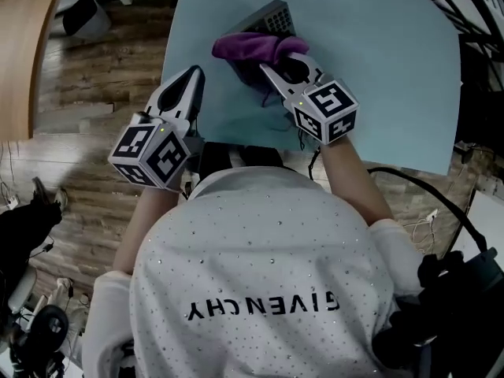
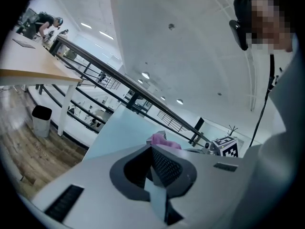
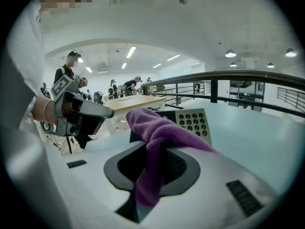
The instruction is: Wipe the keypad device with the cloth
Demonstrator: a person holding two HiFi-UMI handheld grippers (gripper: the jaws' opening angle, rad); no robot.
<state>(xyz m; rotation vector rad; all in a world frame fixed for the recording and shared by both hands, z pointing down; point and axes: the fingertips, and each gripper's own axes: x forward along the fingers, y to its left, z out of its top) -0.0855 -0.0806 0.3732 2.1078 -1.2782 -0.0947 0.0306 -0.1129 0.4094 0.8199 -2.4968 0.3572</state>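
R claw [image 1: 274, 72] clamped on cloth [image 1: 248, 47], keypad [image 1: 273, 16] just ahead; wipe looks barely started. L claw [image 1: 193, 79] closed, empty.

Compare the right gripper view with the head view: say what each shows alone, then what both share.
Only the right gripper view: the keypad device's round buttons, a railing, and people at a distant wooden table. Only the head view: the lettering on the back of the person's shirt, and the right gripper's marker cube. Both: the purple cloth pinched in the right gripper over part of the keypad device, the left gripper, and the pale blue table.
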